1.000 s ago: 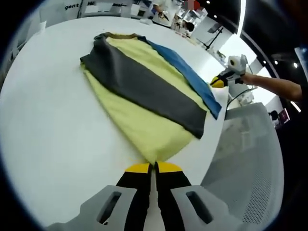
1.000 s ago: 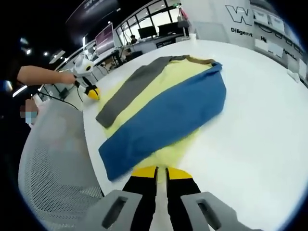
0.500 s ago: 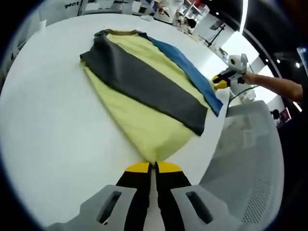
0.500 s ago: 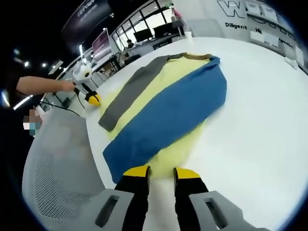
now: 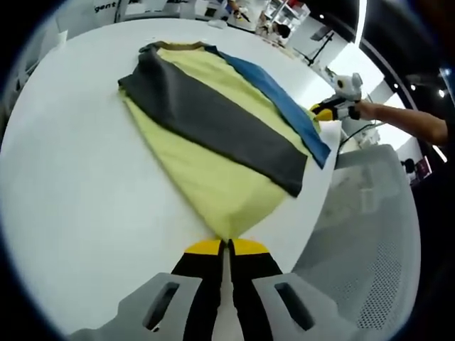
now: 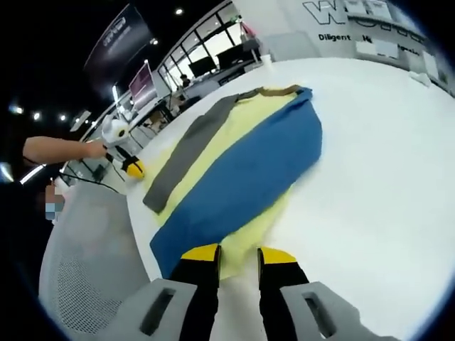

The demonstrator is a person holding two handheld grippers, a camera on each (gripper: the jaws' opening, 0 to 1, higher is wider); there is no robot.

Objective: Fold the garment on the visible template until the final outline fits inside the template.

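Between left gripper [image 5: 227,245] fingertips, garment [image 5: 213,135] hem

The shirt [image 5: 213,135] lies flat on the white table [image 5: 71,185]. Its body is yellow. A grey sleeve is folded over one side and a blue sleeve is folded over the other side, so it makes a long narrow shape. The brown collar is at the far end. The yellow bottom edge is at the near end, by the table's edge. In the right gripper view the shirt [image 6: 234,170] looks smooth, though the template under it is hard to make out.
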